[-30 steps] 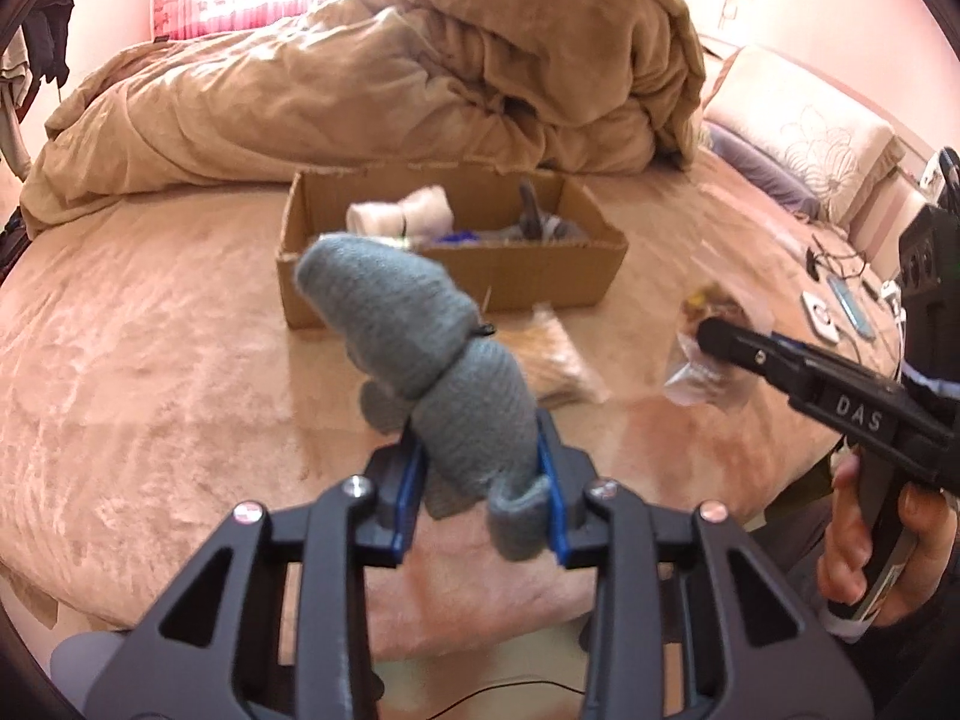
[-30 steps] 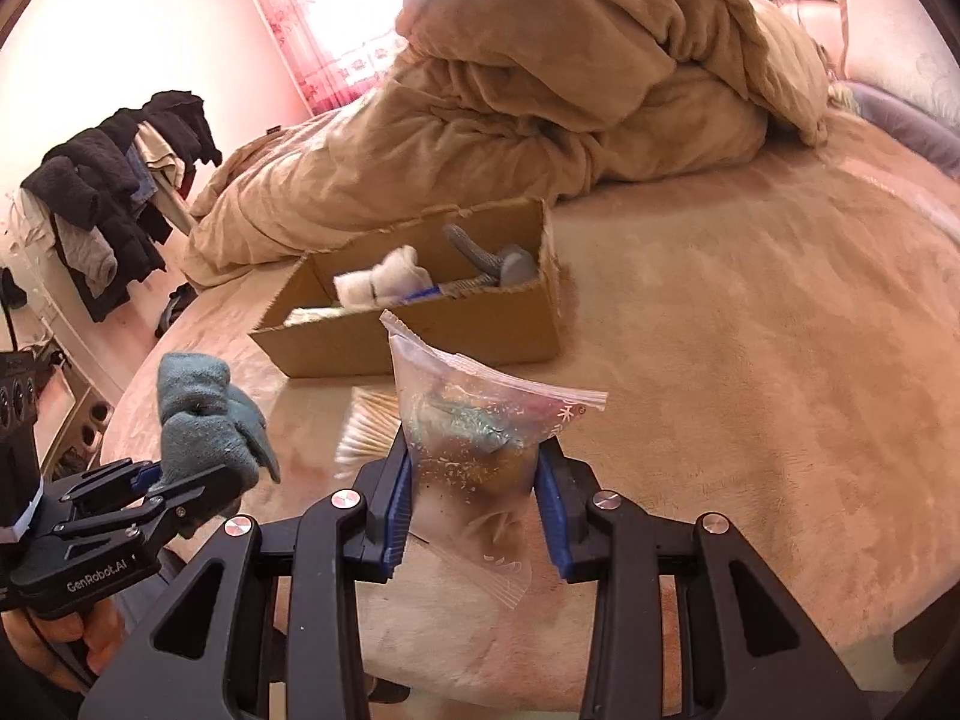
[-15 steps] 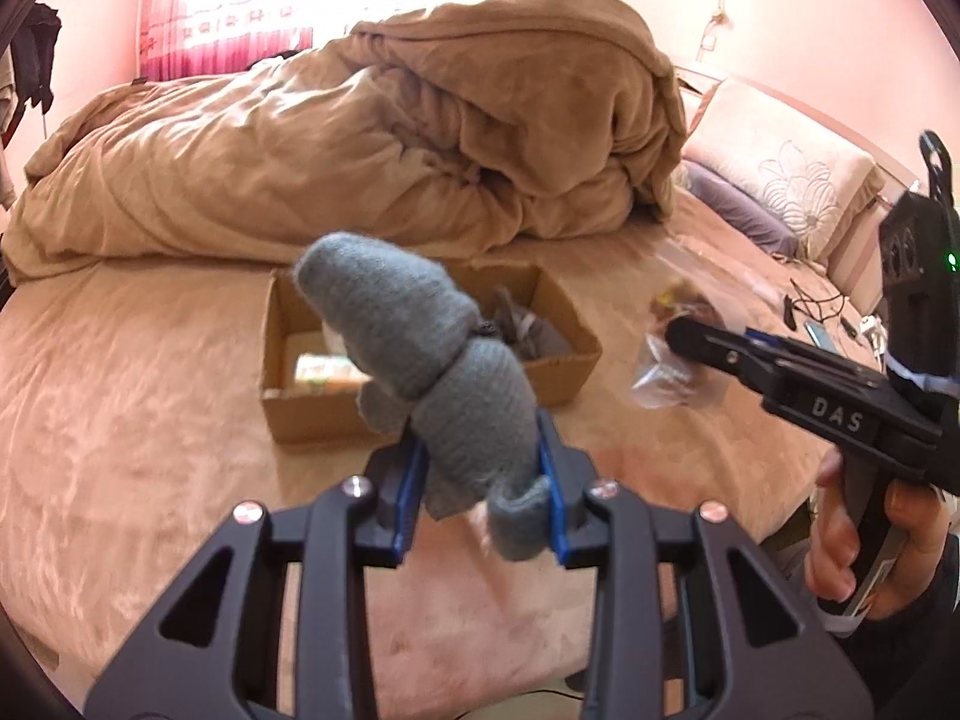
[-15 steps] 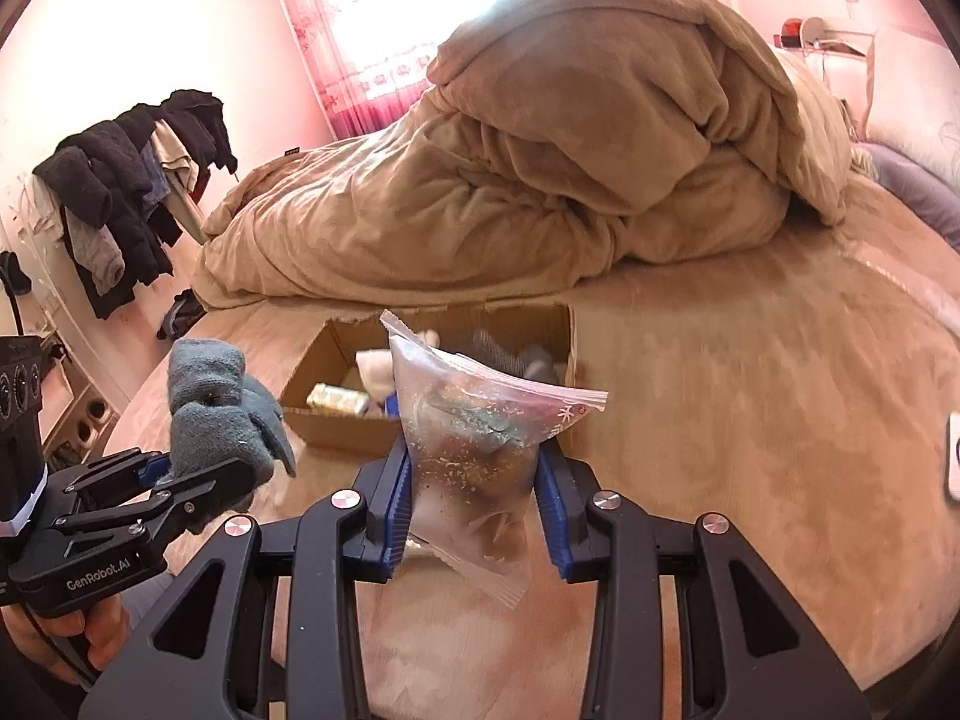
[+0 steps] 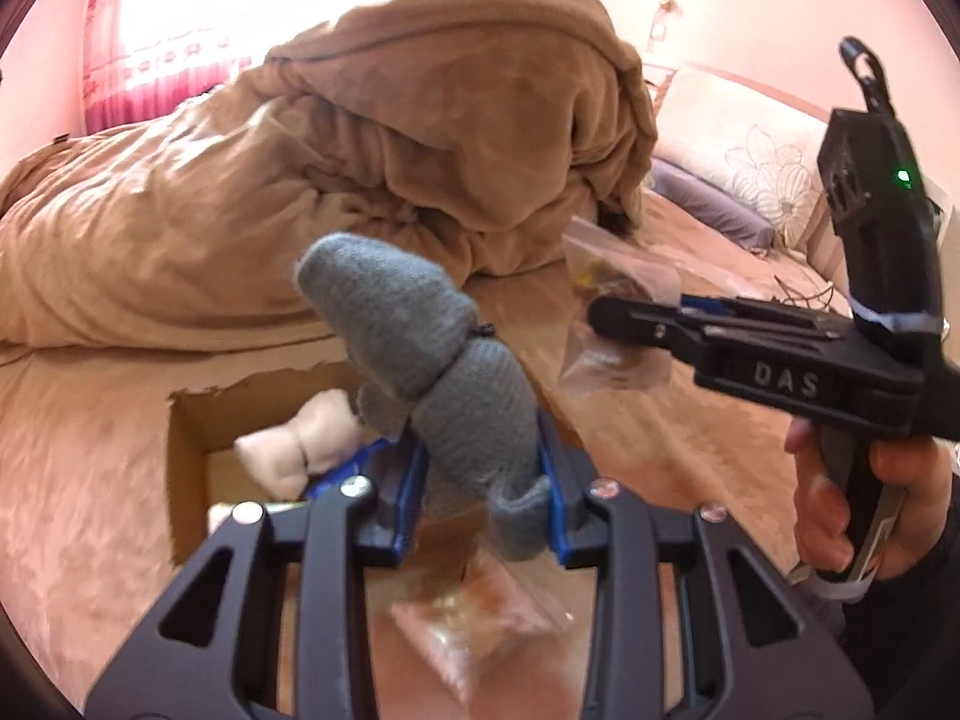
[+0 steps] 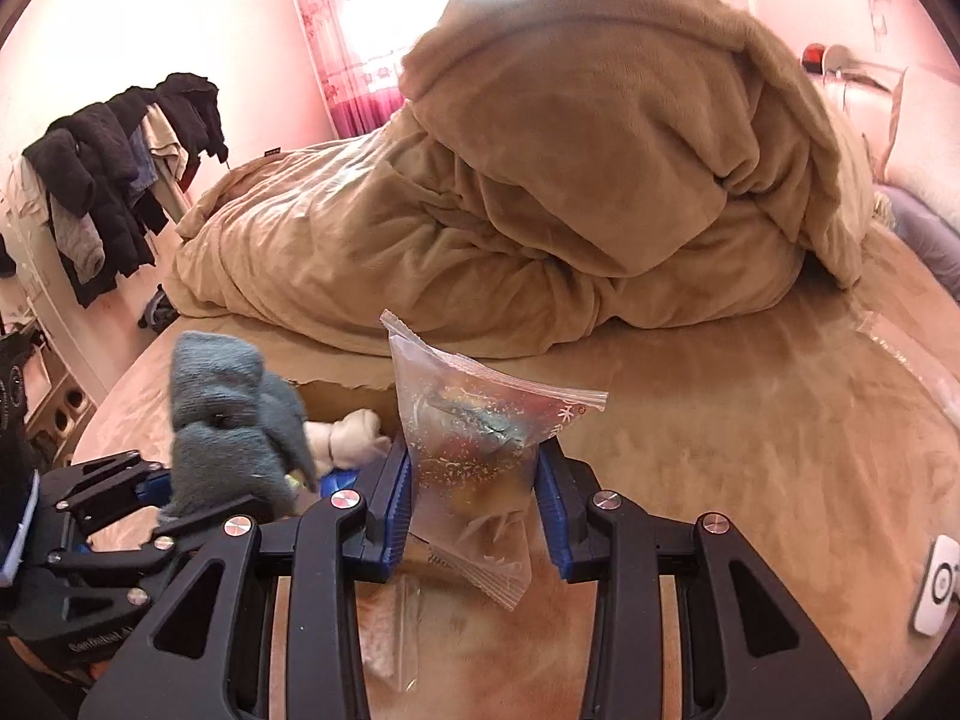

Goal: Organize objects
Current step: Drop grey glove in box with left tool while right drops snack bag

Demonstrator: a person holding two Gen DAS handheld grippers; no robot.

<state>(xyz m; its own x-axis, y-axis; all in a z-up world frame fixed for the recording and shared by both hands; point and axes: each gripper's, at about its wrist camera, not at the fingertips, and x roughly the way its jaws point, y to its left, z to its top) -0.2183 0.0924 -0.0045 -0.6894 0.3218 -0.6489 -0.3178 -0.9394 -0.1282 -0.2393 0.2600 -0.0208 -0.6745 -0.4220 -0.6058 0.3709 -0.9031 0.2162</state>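
My left gripper (image 5: 480,498) is shut on a grey knitted plush toy (image 5: 420,354) and holds it over the open cardboard box (image 5: 186,480) on the bed. The toy also shows in the right wrist view (image 6: 234,426). My right gripper (image 6: 474,504) is shut on a clear zip bag (image 6: 474,438) of small items, held near the box's right end; the bag shows in the left wrist view (image 5: 618,324) too. Inside the box lie a cream rolled item (image 5: 294,450) and something blue.
A second clear bag with orange contents (image 5: 480,618) lies on the bed just in front of the box. A heaped tan duvet (image 6: 570,180) fills the back. Pillows (image 5: 744,150) are at the right. A white remote (image 6: 936,588) lies at the bed's right edge.
Both grippers have moved forward and up toward the box with their loads; the box now sits right under the fingers. Both grips are unchanged.
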